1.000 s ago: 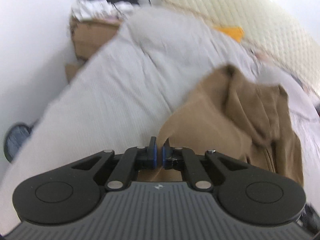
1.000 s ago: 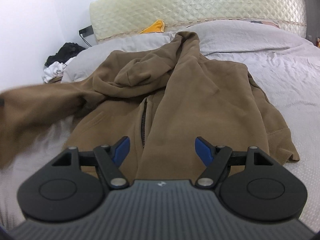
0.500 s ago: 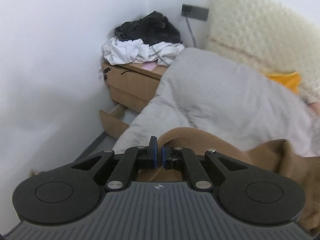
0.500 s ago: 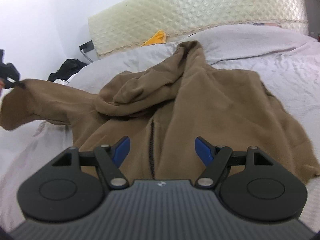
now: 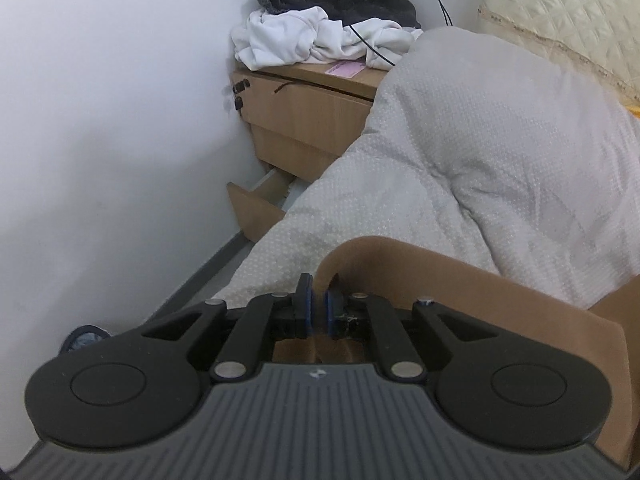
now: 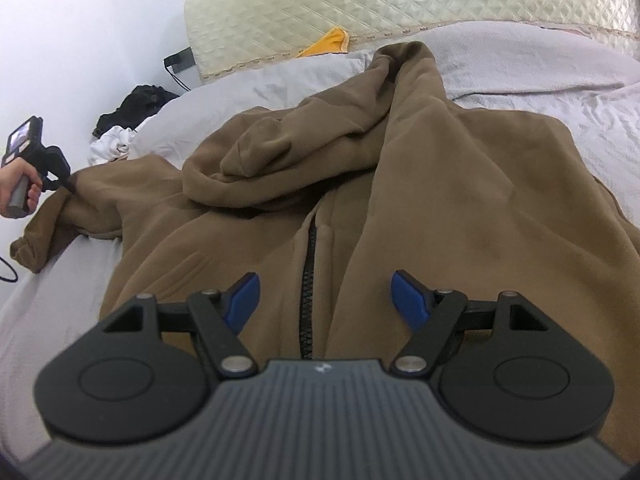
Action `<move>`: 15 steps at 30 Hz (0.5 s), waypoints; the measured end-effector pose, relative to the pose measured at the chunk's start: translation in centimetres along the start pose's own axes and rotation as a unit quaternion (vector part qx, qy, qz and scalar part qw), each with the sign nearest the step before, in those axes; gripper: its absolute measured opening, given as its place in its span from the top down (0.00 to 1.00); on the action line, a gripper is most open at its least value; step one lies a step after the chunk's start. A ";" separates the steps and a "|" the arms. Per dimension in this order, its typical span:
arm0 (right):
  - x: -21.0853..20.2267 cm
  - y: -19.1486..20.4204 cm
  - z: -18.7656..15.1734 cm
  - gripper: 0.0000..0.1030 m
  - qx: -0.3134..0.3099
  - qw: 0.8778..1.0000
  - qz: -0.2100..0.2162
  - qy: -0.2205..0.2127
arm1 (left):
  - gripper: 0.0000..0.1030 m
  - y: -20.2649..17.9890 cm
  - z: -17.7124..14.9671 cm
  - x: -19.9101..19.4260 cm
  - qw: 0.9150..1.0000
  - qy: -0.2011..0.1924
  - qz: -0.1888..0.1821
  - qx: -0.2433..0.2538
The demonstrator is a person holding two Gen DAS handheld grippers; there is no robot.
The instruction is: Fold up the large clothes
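Note:
A brown zip hoodie [image 6: 440,208] lies front-up on the bed, hood toward the headboard, zipper running down the middle. My left gripper [image 5: 319,306] is shut on the hoodie's left sleeve [image 5: 460,280] and holds it stretched out over the bed's left edge. It also shows in the right wrist view [image 6: 66,184], pinching the sleeve [image 6: 100,200]. My right gripper [image 6: 325,298] is open and empty, hovering low over the hoodie's front near the zipper [image 6: 307,300].
A grey duvet [image 5: 480,152] covers the bed. A wooden nightstand [image 5: 304,120] with an open bottom drawer and a pile of white and black clothes [image 5: 320,32] stands at the left. A padded headboard [image 6: 400,0] and a yellow cloth [image 6: 326,42] lie beyond.
My left gripper has pulled the sleeve out to the left, away from the hoodie's body, and now faces the nightstand. My right gripper has moved closer over the hoodie's front, still open.

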State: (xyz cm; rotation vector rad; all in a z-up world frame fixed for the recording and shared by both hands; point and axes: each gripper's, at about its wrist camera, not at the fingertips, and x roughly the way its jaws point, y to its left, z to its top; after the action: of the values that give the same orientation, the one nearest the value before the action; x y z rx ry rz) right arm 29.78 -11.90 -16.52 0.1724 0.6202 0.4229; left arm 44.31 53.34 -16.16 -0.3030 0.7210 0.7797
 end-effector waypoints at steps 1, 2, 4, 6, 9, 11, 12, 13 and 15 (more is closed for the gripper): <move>0.0 0.0 0.0 0.27 0.000 1.000 0.000 0.000 | 0.82 -0.1 0.0 -0.4 1.000 0.003 0.002 -0.004; -0.1 0.1 0.0 0.26 -0.001 1.000 0.001 -0.001 | 0.63 -0.1 -0.1 -0.9 1.000 0.008 0.004 -0.008; -0.3 0.0 0.0 0.27 0.000 1.000 0.003 -0.002 | 0.30 0.0 -0.4 -2.1 1.000 0.021 0.012 -0.016; -0.5 0.0 0.0 0.27 0.000 1.000 0.005 -0.001 | 0.24 -0.1 -1.2 -3.7 0.999 0.032 0.014 -0.014; -1.4 -0.1 -0.1 0.28 -0.004 1.000 0.010 -0.002 | 0.24 -0.4 -3.1 -7.1 0.999 0.035 -0.008 -0.011; -2.1 0.1 -0.4 0.28 -0.012 1.000 0.012 -0.003 | 0.24 -1.0 -4.9 -9.9 0.999 0.034 -0.028 -0.003; -2.5 0.1 -0.5 0.28 -0.015 1.000 0.012 -0.002 | 0.24 -1.4 -5.9 -11.2 0.999 0.032 -0.038 0.001; -2.9 0.2 -0.5 0.28 -0.016 1.000 0.012 -0.003 | 0.24 -1.8 -7.0 -12.4 0.998 0.034 -0.046 0.006; -4.0 0.3 -0.6 0.28 -0.019 1.000 0.014 -0.007 | 0.24 -3.0 -9.4 -14.7 0.997 0.046 -0.064 0.026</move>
State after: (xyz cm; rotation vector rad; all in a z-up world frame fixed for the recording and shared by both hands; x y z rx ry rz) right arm 26.42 -13.34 -14.81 0.1478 0.5960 0.4602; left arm 34.82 38.78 -12.85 -0.3357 0.7987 0.6286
